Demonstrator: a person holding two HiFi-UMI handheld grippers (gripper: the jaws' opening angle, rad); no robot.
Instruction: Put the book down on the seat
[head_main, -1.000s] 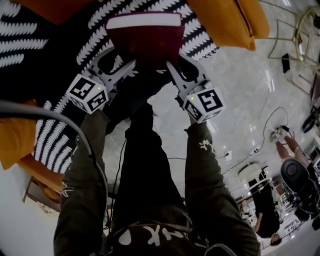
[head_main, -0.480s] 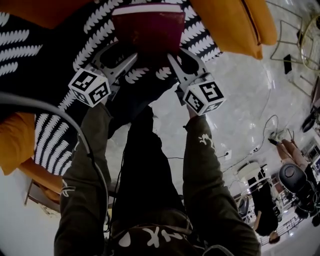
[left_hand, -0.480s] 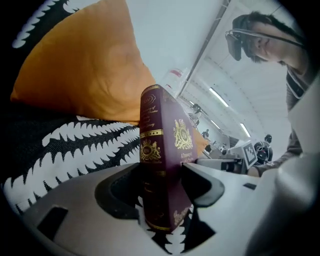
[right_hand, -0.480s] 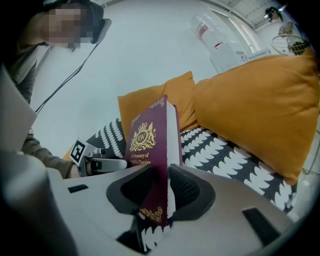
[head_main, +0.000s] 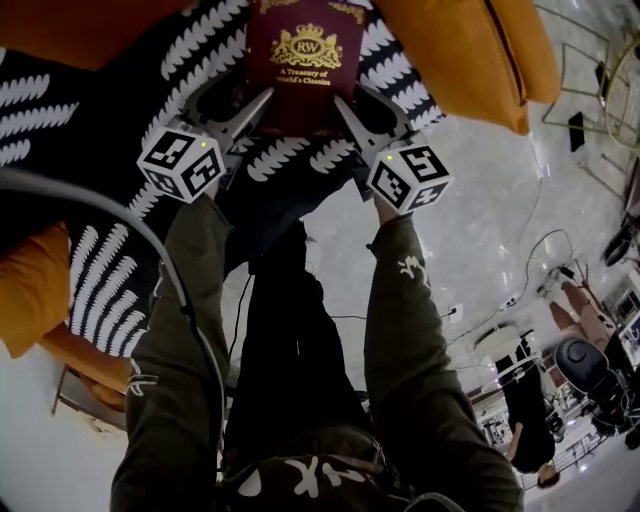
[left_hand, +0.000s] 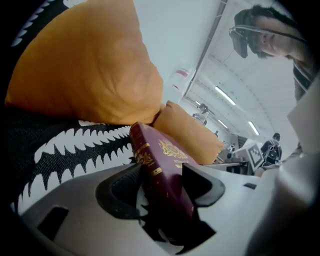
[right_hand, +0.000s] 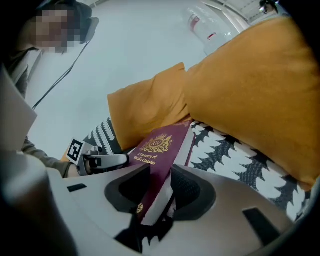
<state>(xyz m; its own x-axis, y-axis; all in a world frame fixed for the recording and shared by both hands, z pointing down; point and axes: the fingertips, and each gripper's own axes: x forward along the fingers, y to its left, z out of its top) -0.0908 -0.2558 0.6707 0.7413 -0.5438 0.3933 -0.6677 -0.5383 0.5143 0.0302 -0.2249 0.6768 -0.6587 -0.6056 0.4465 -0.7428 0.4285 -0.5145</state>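
Maroon hardback book (head_main: 300, 60), gold crest and title "A Treasury of World's Classics", lies cover-up on the seat (head_main: 110, 90), which has a black cover with a white leaf pattern. The book sits between the two grippers near the top of the head view. An orange cushion (head_main: 470, 50) is just right of the book, and a second orange cushion (head_main: 30, 290) is at the left edge, well apart from it. The left gripper (head_main: 250, 92) is clamped on the book's near left corner. In the left gripper view the spine end fills the gap, with one pad on the spine side and the other on the cover. The right gripper (head_main: 350, 95) is at the near right corner. Its jaws have just been opening and the corner sits between them, with the grip looking let go, not squeezing. Both grippers point forward and slightly down over the seat's front edge. The person's olive sleeves and dark trousers are below them, and a pale marble floor (head_main: 480, 220) is to the right.
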